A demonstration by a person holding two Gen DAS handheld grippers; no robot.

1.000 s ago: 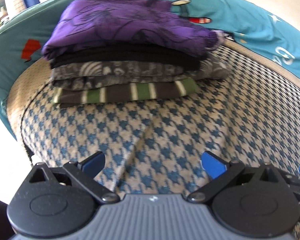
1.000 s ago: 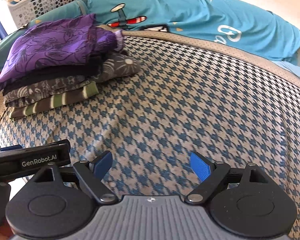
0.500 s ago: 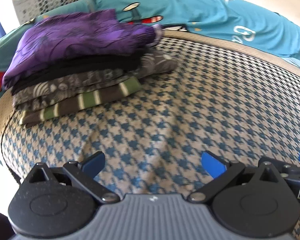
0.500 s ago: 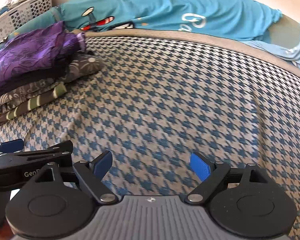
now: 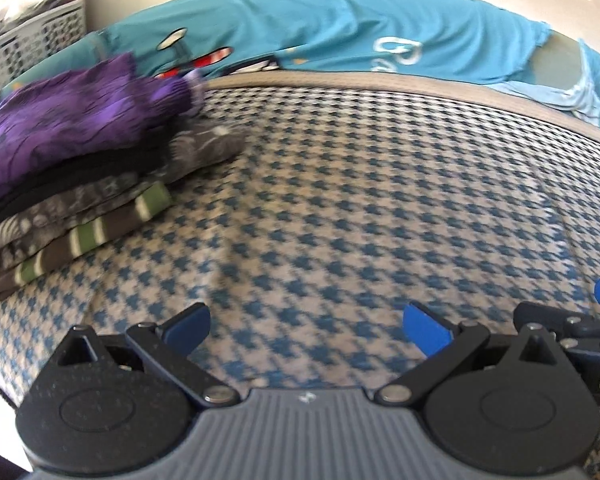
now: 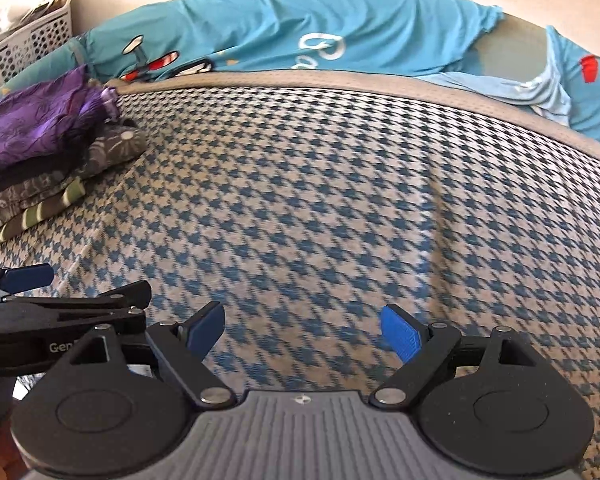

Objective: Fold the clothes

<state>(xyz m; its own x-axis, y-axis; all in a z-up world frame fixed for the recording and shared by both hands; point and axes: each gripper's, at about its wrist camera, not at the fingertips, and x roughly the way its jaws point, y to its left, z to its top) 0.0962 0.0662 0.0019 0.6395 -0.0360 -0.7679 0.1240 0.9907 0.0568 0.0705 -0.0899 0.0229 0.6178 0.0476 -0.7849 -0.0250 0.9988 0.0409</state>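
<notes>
A bed covered by a blue-and-cream houndstooth blanket (image 6: 340, 208) fills both views, with a teal printed sheet (image 6: 340, 28) bunched along its far edge at twelve o'clock. At ten o'clock sits the stack of folded clothes (image 5: 72, 168), a purple garment (image 5: 68, 120) on top and a green-striped one (image 5: 80, 240) at the bottom. Both tongs hover over bare blanket with nothing between their blue pads: the left gripper (image 5: 306, 326) spread wide, the right gripper (image 6: 302, 330) likewise. The step looks like a gap between garments; the next move calls for finding an unfolded piece. A white perforated laundry basket (image 6: 24, 44) at eleven o'clock holds something pale, too blurred to name.
</notes>
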